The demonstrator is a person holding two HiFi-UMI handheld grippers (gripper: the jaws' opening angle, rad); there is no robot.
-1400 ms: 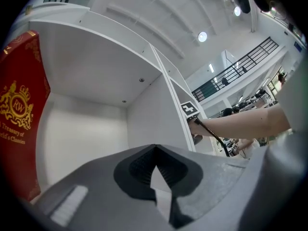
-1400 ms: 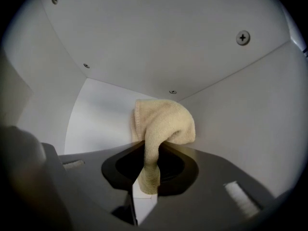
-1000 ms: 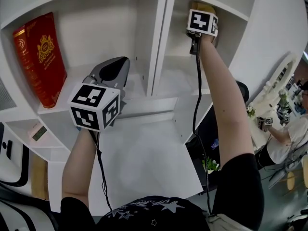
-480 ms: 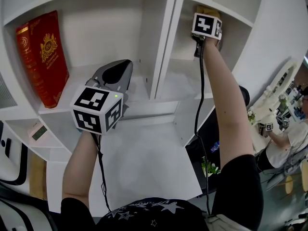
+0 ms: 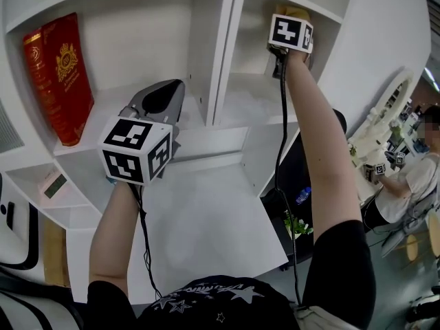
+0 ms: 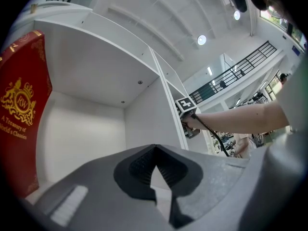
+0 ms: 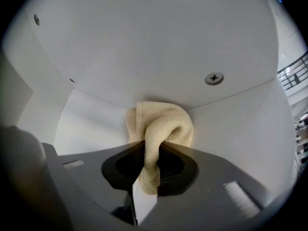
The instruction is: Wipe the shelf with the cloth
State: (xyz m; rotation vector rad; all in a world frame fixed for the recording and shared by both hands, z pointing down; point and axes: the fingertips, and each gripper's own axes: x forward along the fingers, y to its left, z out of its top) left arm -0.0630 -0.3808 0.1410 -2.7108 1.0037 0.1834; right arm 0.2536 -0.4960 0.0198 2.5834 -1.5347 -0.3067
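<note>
A bunched pale yellow cloth (image 7: 161, 124) is pinched in my right gripper (image 7: 151, 150), which is shut on it and presses it against the white wall of the shelf's upper right compartment (image 5: 258, 53). In the head view the cloth (image 5: 292, 11) peeks out above the right gripper's marker cube (image 5: 289, 33). My left gripper (image 5: 161, 102) hangs in front of the left compartment, jaws shut with nothing between them (image 6: 154, 158). The right arm shows in the left gripper view (image 6: 231, 121).
A red book (image 5: 58, 74) leans upright at the left of the left compartment. A vertical white divider (image 5: 223, 53) separates the two compartments. A white desk surface (image 5: 213, 218) lies below. A seated person (image 5: 405, 184) is at the far right.
The right gripper with the cloth has shifted slightly inside the upper right compartment. The left gripper has stayed nearly where it was.
</note>
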